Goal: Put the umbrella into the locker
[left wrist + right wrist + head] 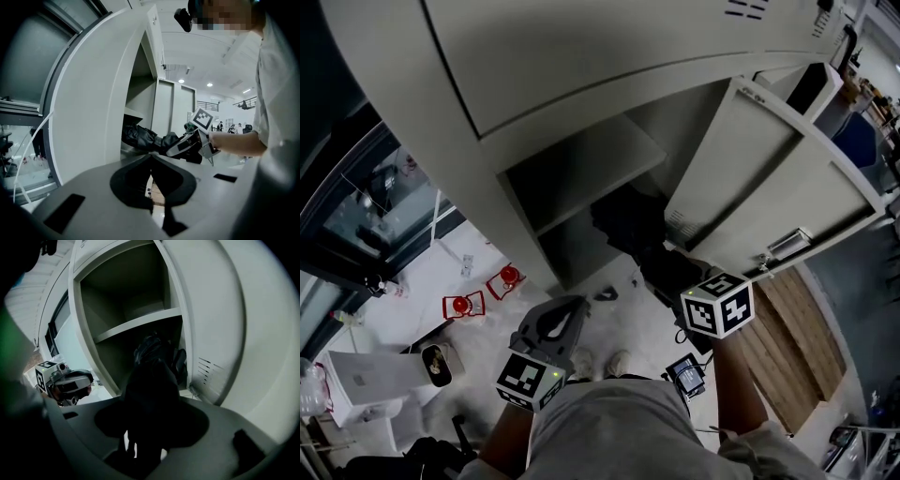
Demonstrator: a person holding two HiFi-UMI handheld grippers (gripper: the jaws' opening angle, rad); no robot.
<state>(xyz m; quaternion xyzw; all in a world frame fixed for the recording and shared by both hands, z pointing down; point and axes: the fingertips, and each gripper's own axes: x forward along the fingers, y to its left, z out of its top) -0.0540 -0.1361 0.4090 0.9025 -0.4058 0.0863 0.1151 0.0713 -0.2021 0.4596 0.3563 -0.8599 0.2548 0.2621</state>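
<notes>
Right gripper view: what have the jaws got?

— The right gripper (pixel 149 397) is clenched round the near end of the black folded fabric umbrella (pixel 151 357). The left gripper (pixel 151 186) hangs outside the locker with its jaws together and nothing in them.

— And where is the umbrella?

— Its far end is inside the pale grey metal locker (pixel 478 66), in the compartment under the flat grey shelf (pixel 136 323). The held end sits just outside the locker's opening.

— What could go wrong?

— If the jaws let go now, I'd expect the outside end to drag the umbrella off the locker's floor edge. The loose folds could also catch on the locker's frame or under the shelf. The open louvred locker door (pixel 783 178) stands just beside the right gripper, so a sideways nudge might swing it.
</notes>
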